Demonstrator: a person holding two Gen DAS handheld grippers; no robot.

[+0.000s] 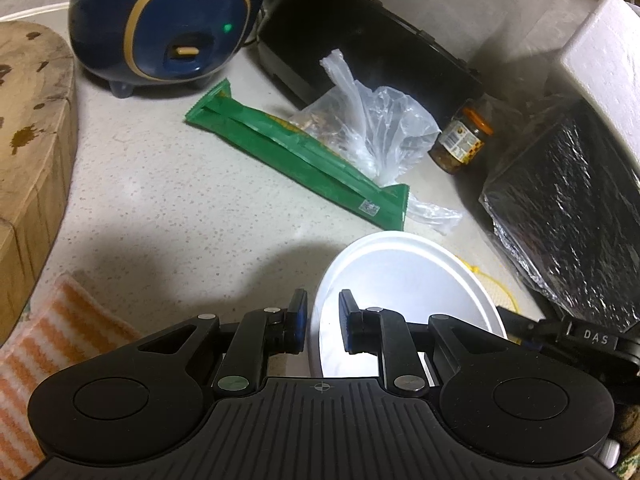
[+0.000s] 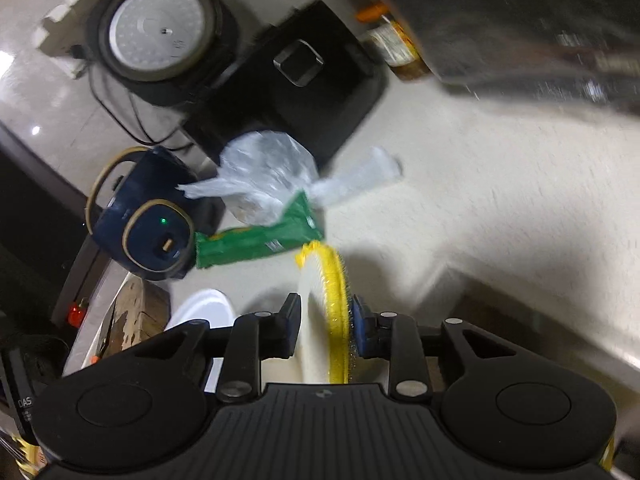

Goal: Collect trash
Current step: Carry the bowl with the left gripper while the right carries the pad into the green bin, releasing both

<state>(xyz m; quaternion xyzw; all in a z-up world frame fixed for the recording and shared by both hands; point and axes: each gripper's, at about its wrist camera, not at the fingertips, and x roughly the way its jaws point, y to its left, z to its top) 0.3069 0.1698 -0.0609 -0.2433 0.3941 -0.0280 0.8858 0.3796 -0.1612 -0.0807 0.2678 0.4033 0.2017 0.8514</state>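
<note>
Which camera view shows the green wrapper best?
The left wrist view: the green wrapper lies sharp and nearly whole on the counter, with a clear plastic bag beside it. The right wrist view shows it smaller, blurred and partly under the bag.

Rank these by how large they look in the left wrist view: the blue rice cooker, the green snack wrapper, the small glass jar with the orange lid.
1. Blue rice cooker
2. Green snack wrapper, narrower but about as long, so a close call
3. Small glass jar with the orange lid, clearly smallest
</note>
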